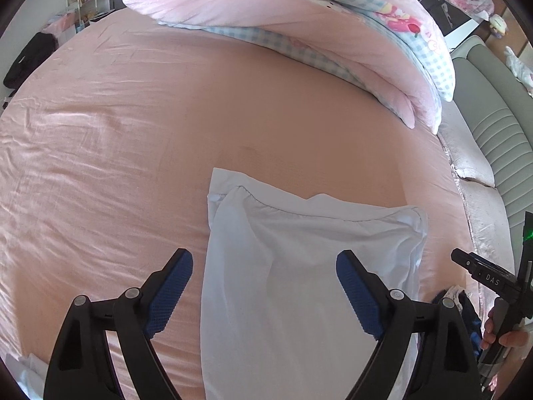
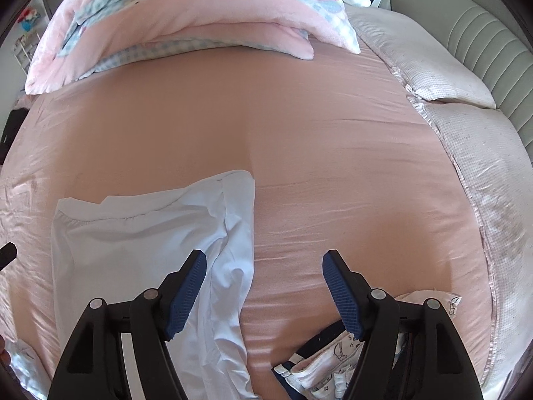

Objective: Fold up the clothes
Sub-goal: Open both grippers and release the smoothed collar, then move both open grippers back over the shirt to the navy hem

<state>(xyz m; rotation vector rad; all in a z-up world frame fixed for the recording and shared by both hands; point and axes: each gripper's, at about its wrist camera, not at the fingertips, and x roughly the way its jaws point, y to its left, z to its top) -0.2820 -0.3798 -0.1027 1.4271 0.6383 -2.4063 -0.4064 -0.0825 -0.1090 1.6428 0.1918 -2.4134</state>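
On the pink bed point(image 1: 116, 133) the pale-blue garment point(image 1: 299, 266) lies part-folded at the near edge, left claw point(image 1: 265, 290) spread wide above it, right claw point(image 2: 265, 290) equally wide over its right side, both gripping nothing.

A pink bed sheet point(image 1: 116, 140) covers the bed, lightly wrinkled toward the left. At the far side lies a folded pink quilt point(image 1: 299, 33) with blue-checked panels and cartoon prints. Two pale pillows point(image 2: 416, 63) rest along the right edge, against a grey ribbed headboard point(image 2: 466, 16). A black bag point(image 1: 30, 56) sits far left, off the bed.
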